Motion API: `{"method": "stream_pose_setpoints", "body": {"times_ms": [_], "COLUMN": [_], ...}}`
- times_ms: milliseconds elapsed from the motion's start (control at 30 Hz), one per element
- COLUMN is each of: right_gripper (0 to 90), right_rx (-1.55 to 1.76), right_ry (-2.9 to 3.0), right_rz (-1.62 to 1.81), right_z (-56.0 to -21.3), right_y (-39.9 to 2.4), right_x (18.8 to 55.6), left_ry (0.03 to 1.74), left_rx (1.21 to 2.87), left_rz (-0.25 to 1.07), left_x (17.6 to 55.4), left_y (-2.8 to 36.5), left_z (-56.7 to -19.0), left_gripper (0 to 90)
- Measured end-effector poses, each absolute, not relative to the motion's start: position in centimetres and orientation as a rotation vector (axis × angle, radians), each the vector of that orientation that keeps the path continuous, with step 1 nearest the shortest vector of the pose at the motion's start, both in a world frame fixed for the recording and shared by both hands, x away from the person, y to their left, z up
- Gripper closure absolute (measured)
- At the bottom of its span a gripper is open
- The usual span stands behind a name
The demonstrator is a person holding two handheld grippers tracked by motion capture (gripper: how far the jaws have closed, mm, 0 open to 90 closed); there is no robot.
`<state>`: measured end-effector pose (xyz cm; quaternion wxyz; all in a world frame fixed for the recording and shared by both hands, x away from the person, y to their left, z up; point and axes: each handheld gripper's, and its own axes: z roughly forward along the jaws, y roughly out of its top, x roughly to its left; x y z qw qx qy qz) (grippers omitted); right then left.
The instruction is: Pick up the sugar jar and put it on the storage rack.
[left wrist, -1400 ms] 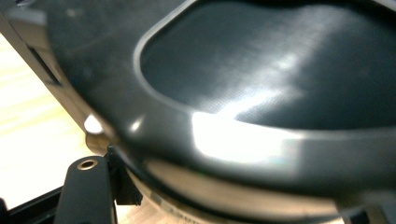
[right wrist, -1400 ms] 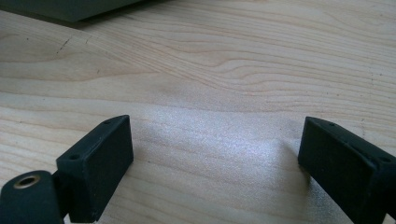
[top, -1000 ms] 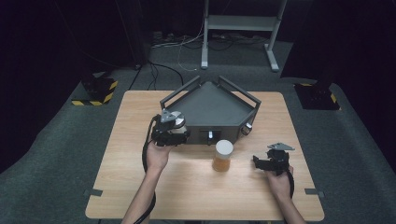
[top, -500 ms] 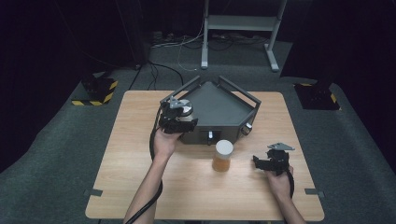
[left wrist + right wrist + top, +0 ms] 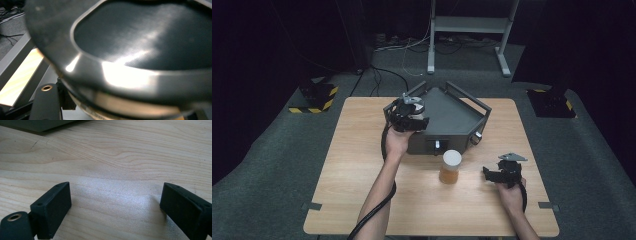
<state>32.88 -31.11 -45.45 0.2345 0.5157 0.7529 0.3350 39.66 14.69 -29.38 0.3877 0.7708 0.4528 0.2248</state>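
Observation:
My left gripper (image 5: 410,113) hovers over the near left corner of a grey three-cornered machine (image 5: 452,117) at the back of the wooden table (image 5: 362,190). In the left gripper view a dark, shiny round pan (image 5: 140,42) with a raised rim sits very close between the jaws, and one black finger (image 5: 47,105) shows at its lower left. A jar of amber liquid (image 5: 450,168) with a white lid stands in front of the machine. My right gripper (image 5: 490,173) (image 5: 115,205) rests low over bare wood to the right of the jar, open, with nothing between its fingers.
The machine has a small display and a knob (image 5: 475,138) on its front faces and raised bars along its sides. Black-and-yellow floor blocks (image 5: 318,95) and a metal stand (image 5: 467,30) lie beyond the table. Cables run across the floor.
My left hand has moved away from the person and risen, from the table in front of the machine's left corner to over that corner. The right hand and the jar have stayed put.

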Motion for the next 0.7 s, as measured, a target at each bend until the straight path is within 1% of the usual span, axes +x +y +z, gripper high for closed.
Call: {"method": "stream_pose_setpoints", "body": {"times_ms": [333,700], "right_gripper": [9.6,9.6], "right_rx": [1.416,1.415], "right_ry": [2.066,2.066], "right_rz": [0.920,0.919], "right_z": [-45.4,-45.5], "right_y": [-31.1,-31.1], "right_x": [32.9,32.9], "left_ry": [1.207,1.240], "left_rx": [1.930,1.937], "left_rz": [0.557,0.585], "left_x": [40.7,41.0], "left_y": [14.3,13.6], "left_z": [-30.5,-31.3], "left_gripper": [30.9,30.9]}}
